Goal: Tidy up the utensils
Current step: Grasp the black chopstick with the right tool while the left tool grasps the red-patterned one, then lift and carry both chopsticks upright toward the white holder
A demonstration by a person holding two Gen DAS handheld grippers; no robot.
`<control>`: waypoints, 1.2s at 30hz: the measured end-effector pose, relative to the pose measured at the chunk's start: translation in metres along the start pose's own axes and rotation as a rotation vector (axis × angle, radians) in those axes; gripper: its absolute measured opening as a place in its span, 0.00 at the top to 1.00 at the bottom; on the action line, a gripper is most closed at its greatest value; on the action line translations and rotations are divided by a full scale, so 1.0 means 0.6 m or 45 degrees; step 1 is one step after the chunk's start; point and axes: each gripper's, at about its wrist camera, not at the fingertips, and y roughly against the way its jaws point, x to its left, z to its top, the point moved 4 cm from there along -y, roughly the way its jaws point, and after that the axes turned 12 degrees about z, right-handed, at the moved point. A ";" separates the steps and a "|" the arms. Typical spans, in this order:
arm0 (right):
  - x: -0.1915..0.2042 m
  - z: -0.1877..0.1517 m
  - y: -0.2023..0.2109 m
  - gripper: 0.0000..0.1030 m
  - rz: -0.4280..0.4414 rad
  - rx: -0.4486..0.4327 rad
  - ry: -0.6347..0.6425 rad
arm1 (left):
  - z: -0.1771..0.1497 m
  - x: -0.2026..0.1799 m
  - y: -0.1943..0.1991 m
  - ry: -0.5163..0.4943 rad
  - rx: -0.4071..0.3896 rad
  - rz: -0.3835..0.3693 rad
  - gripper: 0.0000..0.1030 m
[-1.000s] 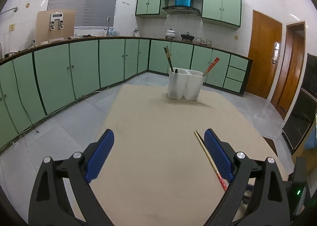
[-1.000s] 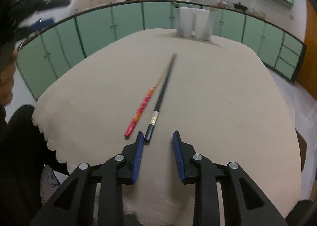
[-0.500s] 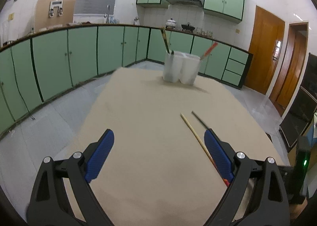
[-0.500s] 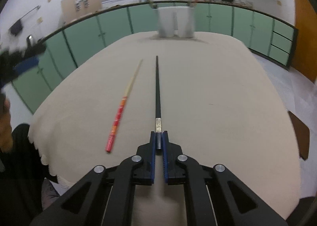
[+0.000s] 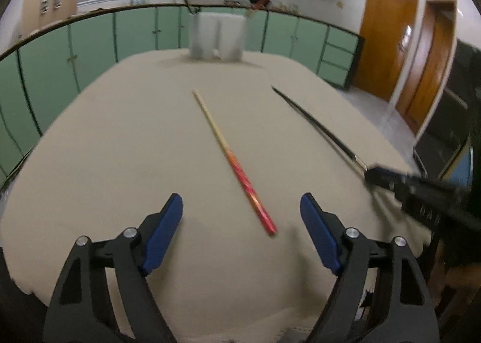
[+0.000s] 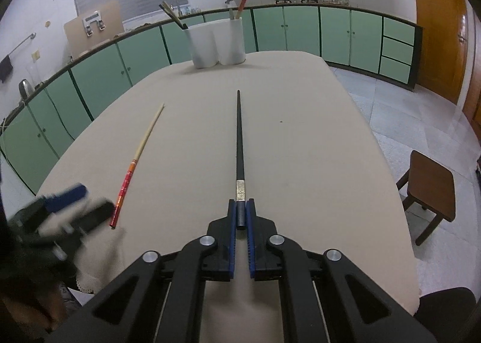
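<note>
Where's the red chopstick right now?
The red chopstick lies flat on the table, ahead of the open left gripper, left of the black chopstick.

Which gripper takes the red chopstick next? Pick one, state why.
Left. The left gripper stands open just short of the red chopstick; the right gripper is already shut on the black chopstick.

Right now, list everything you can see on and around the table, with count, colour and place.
black chopstick: one, black with a silver band, butt end clamped in the right gripper
red chopstick: one, red and pale wood, flat on the cloth ahead of the left gripper
utensil holder: one, white, two cups, far end, chopsticks standing inside
tablecloth: one, beige, over the table
stool: one, brown, right of the table
cabinets: many, green, along the walls
left gripper: open, jaws just narrowing, nothing between the pads
right gripper: shut on black chopstick
</note>
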 end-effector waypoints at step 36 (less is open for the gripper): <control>0.078 0.072 0.039 0.94 0.134 -0.034 0.053 | 0.103 0.086 0.070 0.069 -0.028 0.071 0.95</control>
